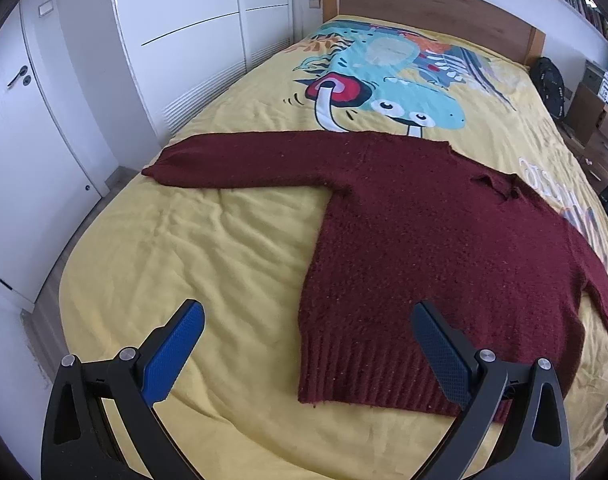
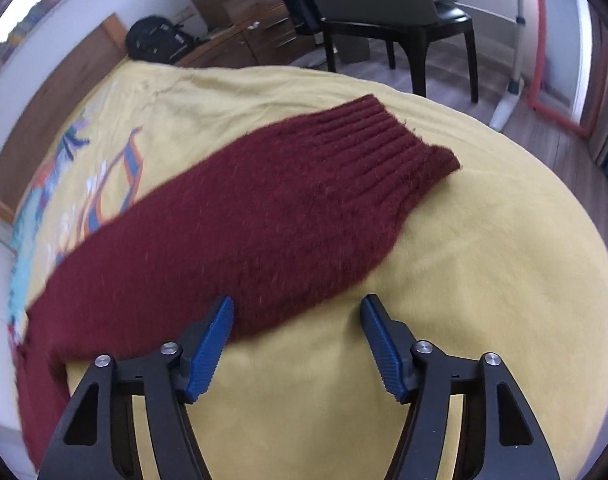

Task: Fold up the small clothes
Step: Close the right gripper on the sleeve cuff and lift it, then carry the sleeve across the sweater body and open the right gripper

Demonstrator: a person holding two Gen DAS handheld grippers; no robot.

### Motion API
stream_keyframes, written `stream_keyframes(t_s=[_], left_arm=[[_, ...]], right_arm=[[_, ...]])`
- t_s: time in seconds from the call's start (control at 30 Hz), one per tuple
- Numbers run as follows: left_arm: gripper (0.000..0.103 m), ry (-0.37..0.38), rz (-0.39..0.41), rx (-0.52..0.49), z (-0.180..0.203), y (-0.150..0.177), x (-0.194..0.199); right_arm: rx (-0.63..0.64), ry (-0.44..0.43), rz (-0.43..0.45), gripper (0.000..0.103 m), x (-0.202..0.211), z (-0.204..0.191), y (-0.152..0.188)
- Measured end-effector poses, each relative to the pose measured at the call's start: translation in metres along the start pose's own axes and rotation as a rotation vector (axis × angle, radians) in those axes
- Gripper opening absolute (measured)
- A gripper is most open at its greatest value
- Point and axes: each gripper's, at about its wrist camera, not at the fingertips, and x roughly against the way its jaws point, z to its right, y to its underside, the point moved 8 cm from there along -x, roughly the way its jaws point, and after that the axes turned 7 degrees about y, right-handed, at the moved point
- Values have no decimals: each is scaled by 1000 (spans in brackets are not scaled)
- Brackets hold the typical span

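Bed (image 1: pixel 192 240) with yellow cartoon-print cover fills both views. Maroon knit sweater (image 1: pixel 444 248) spread flat on cover, sleeves out to both sides. Left claw (image 1: pixel 308 354) wide open above sweater's ribbed hem corner, nothing gripped. Right claw (image 2: pixel 298 342) partly open over lower edge of one sleeve (image 2: pixel 264 216), pads clear of fabric, view blurred.

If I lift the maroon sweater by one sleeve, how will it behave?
The sweater is probably floppy: it lies limp on the bedspread. Its thick knit suggests some weight, so the sleeve may stretch. The fuzzy surface looks unlikely to slip.
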Motion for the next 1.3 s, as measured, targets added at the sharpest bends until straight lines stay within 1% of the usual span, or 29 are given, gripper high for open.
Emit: stream_keyframes(t_s=[0.07, 0.13, 0.2, 0.23, 0.27, 0.3, 0.33, 0.4, 0.5, 0.6, 0.77, 0.87, 0.9, 0.97, 1.03, 1.17, 1.3], left_arm=[[102, -2, -5, 5, -1, 1, -1], [102, -5, -10, 4, -1, 2, -3], [102, -7, -11, -2, 0, 3, -4], [102, -9, -10, -6, 1, 3, -4], [102, -15, -8, -13, 1, 4, -4], [102, -18, -6, -17, 1, 4, -4], [102, -20, -4, -19, 1, 4, -5], [102, -18, -2, -16, 1, 4, -5], [102, -19, 3, -5, -3, 5, -5], [102, -11, 1, 9, -8, 5, -6], [102, 12, 9, 31, -15, 7, -3], [102, 15, 34, 47, -22, 7, 2], [102, 16, 45, 54, -27, 7, 4], [102, 21, 54, 63, -33, 7, 6], [102, 21, 55, 64, -42, 9, 7], [102, 29, 57, 54, -56, 14, 11], [102, 51, 58, 79, -75, 20, 14]], right_arm=[[-20, -10, -2, 62, -4, 0, -6], [-39, -10, -2, 57, -8, 0, -14], [-42, -8, -3, 47, -12, -2, -20], [-40, -4, -6, 44, -13, -4, -23], [-35, -2, -9, 38, -14, -6, -26], [-28, 2, -10, 28, -15, -8, -29], [-21, 3, -11, 25, -16, -11, -32], [0, -1, -10, 12, -14, -19, -37], [24, -24, 4, 10, -7, -34, -44], [40, -73, 14, 9, 6, -56, -52], [72, -177, 11, 9, 30, -110, -56], [113, -234, -1, 9, 44, -154, -48], [131, -260, -9, 9, 49, -173, -43], [147, -298, -25, 9, 55, -199, -35], [179, -340, -50, 9, 61, -238, -19], [243, -385, -89, 9, 70, -301, 13], [321, -423, -131, 9, 79, -365, 53]])
